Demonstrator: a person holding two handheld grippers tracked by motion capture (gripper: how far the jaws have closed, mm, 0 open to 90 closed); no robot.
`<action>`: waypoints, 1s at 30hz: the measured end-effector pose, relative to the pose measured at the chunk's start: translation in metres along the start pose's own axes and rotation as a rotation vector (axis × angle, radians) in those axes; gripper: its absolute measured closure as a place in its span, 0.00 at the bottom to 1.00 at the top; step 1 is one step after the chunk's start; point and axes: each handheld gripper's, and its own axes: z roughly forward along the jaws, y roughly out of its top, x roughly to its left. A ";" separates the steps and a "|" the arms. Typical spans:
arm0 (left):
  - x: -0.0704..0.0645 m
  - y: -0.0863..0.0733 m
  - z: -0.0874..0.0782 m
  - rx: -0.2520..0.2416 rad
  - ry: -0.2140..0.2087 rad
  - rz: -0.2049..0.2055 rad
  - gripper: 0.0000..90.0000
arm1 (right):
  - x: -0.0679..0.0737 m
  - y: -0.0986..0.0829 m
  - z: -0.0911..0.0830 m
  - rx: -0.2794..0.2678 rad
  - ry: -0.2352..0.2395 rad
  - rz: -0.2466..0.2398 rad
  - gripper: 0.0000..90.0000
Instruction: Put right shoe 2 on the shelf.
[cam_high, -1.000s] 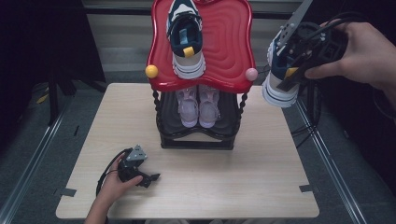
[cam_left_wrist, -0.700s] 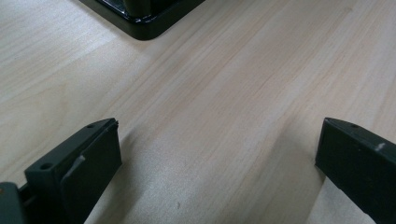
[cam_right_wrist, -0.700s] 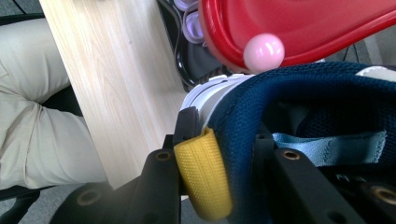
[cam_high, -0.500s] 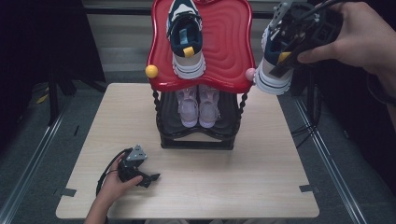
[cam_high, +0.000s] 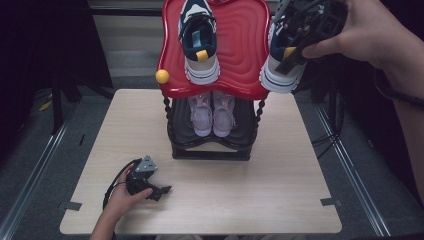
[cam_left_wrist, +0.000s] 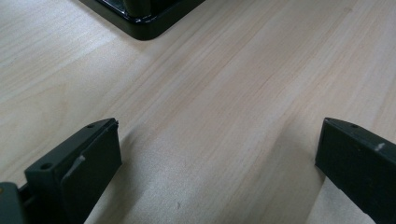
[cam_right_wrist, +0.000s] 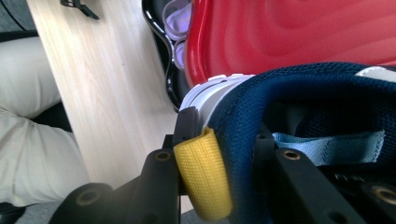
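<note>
Navy mesh and a yellow pull tab mark the sneaker (cam_high: 281, 62) that the right tool (cam_high: 292, 50) carries in the air at the right edge of the red top shelf (cam_high: 240, 45) of the shoe rack. In the right gripper view the jaws pinch the sneaker's (cam_right_wrist: 299, 121) heel collar: one jaw sits outside against the heel beside the yellow tab (cam_right_wrist: 203, 175), the other inside the opening near a light blue strap. The white sole faces the red shelf (cam_right_wrist: 289, 32), and the shoe hangs just off its rim rather than resting on it, as far as the high view shows.

On that shelf lies the matching sneaker (cam_high: 199, 40), heel toward the person, its own yellow tab showing. A pair of pale pink shoes (cam_high: 212, 111) stands on the black lower shelf below.

Down on the wooden tabletop (cam_high: 270, 190), the left tool (cam_high: 159, 191) rests in the person's left hand (cam_high: 122, 197) near the front left corner, well apart from the rack. Its jaws stand wide apart over bare wood (cam_left_wrist: 210, 107), holding nothing, with a corner of the rack's black base (cam_left_wrist: 140, 14) ahead.
</note>
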 end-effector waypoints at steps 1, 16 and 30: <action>0.000 0.000 0.000 0.001 -0.001 -0.002 0.00 | 0.000 0.002 0.000 0.001 0.001 -0.001 0.80; 0.000 0.000 0.000 0.000 0.000 0.000 0.00 | -0.004 0.032 0.013 -0.018 -0.009 -0.076 0.79; 0.000 0.000 0.000 0.001 -0.001 -0.001 0.00 | -0.008 0.052 0.025 -0.016 -0.036 -0.151 0.79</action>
